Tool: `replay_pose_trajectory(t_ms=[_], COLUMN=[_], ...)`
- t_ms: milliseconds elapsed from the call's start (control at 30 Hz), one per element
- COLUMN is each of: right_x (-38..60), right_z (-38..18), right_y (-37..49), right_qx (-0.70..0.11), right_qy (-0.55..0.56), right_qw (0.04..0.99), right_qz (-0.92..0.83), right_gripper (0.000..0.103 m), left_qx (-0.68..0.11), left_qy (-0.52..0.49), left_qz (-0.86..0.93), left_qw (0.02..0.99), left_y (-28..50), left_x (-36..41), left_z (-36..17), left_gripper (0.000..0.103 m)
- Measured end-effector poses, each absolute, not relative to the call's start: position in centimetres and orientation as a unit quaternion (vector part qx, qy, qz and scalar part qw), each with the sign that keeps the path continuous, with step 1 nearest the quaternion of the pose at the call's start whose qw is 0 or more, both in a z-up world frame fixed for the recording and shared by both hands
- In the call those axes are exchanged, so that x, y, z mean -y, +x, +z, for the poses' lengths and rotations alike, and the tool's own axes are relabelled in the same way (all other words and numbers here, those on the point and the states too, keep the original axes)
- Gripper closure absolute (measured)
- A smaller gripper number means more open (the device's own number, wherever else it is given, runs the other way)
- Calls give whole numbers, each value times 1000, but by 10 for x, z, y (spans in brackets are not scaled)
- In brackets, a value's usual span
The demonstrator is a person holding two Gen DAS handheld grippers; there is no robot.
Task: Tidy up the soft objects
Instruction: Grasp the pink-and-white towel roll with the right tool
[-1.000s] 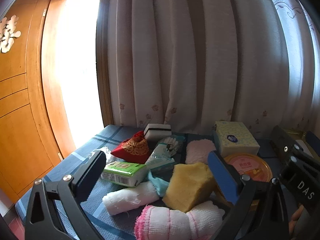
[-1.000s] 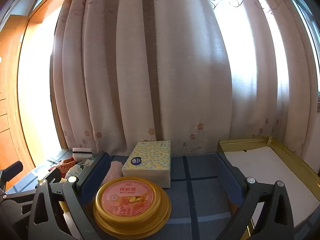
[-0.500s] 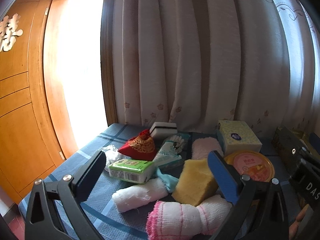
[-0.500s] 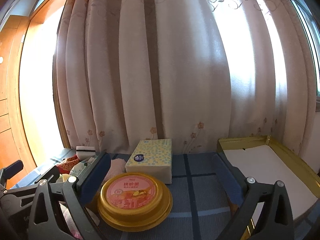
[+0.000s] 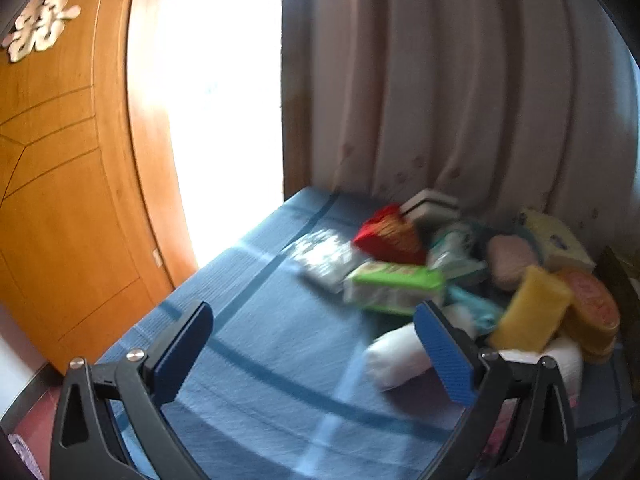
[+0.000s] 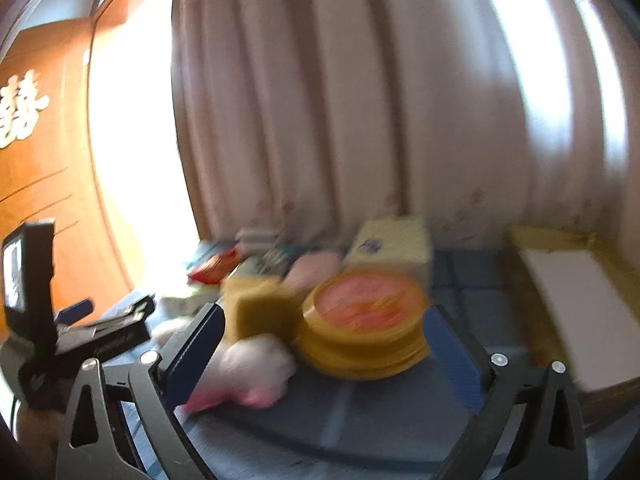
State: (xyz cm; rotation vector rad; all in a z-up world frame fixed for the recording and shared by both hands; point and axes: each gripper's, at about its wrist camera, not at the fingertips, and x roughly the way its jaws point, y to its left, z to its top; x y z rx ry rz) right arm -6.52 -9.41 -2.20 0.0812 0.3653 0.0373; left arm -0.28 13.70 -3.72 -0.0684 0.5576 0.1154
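Both views swung left | gold tray: white liner only

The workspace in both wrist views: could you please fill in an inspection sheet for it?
Surface: blue striped cloth covering the table.
Job's things: yellow sponge block, white rolled towel, pink-edged white towel, red embroidered pouch, green tissue pack, all piled together.
Clutter: round gold tin with pink lid; floral tissue box; gold-rimmed tray.
Grippers: left gripper and right gripper open, empty.
Cables: nothing seen.
Surroundings: beige curtain, wooden door.
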Motion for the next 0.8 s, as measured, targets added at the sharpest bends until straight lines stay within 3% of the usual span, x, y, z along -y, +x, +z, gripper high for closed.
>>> replay_pose_trajectory(t_ms=[133,533,567,633,800], right_x=[76,65,64,66,66], right_z=[-41,-61,-62,-63,-59], right_y=[-53,-20,-18,-17,-29], right_qx=[-245,-343,-349,-356,-336], right_qy=[38,56,60,71,75], right_qw=[967,929,924,918,918], right_qz=[59,131,144,162,199], right_gripper=[49,49,51,72,82], left_qx=[-276,-265,-267,-271,-269], left_qy=[-56,-22,-23,-27,-25], left_qz=[48,18,17,12,-5], left_qw=[958,964,963,962,963], left_y=[-7,-12,-11,-10,-10], left_x=[-149,-133,-133,-134,-133], left_z=[-41,-40,-40,-41,-41], left_gripper=[2,2,2,2,2])
